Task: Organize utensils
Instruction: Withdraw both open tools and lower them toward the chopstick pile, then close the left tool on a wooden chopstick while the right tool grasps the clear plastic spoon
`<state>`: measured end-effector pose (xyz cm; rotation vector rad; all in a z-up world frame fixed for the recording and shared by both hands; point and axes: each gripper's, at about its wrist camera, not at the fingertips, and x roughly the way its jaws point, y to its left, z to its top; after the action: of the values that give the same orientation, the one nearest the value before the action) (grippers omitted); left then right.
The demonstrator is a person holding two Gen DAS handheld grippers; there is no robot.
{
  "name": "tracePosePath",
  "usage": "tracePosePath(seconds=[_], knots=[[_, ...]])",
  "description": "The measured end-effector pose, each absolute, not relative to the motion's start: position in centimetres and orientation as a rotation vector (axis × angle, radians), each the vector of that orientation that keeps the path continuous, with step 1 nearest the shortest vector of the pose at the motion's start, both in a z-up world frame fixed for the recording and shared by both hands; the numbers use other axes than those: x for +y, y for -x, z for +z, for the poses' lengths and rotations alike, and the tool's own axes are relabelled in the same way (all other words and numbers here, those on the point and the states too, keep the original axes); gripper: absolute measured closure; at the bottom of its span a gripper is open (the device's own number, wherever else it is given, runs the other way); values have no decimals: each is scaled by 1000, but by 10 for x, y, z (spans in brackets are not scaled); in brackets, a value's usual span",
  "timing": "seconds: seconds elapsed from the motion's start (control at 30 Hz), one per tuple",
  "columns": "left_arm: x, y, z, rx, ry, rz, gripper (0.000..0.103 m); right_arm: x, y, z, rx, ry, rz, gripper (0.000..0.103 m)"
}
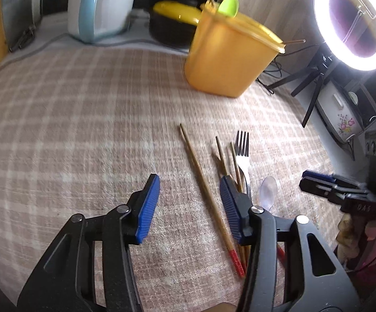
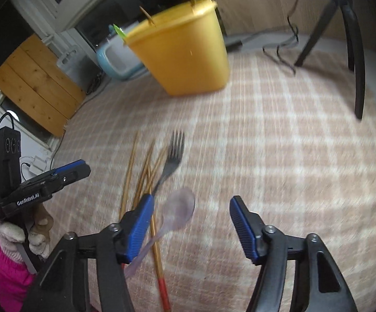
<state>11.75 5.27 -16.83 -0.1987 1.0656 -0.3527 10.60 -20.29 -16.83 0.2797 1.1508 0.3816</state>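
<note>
A yellow plastic container (image 1: 227, 59) stands on the checked cloth, holding a green spoon (image 1: 229, 5) and chopsticks. It also shows in the right wrist view (image 2: 185, 49). Loose wooden chopsticks (image 1: 203, 184), a metal fork (image 1: 242, 153) and a clear plastic spoon (image 1: 267, 192) lie on the cloth. My left gripper (image 1: 189, 205) is open and empty, with one chopstick lying between its fingers. My right gripper (image 2: 190, 223) is open and empty above the clear spoon (image 2: 177, 210), next to the fork (image 2: 173, 153) and chopsticks (image 2: 143, 174).
A lit ring light (image 1: 354, 20) on a black tripod (image 2: 344, 33) stands at the cloth's right edge, with cables (image 2: 281, 52) beside it. A white and blue appliance (image 1: 97, 7) and a black pot with yellow lid (image 1: 172, 20) stand behind the container.
</note>
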Motion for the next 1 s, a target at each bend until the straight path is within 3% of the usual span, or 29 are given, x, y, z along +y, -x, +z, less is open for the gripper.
tracePosePath(seconds=[0.33, 0.63, 0.93, 1.0], knots=[[37, -141, -191, 1129, 203, -400, 68, -205, -108, -196, 1226, -407, 371, 66], [30, -173, -204, 1147, 200, -335, 69, -208, -119, -210, 1265, -498, 431, 71], [14, -196, -211, 1145, 122, -258, 69, -190, -132, -211, 1272, -412, 469, 77], [9, -200, -211, 1138, 82, -233, 78, -185, -133, -209, 1271, -380, 467, 78]])
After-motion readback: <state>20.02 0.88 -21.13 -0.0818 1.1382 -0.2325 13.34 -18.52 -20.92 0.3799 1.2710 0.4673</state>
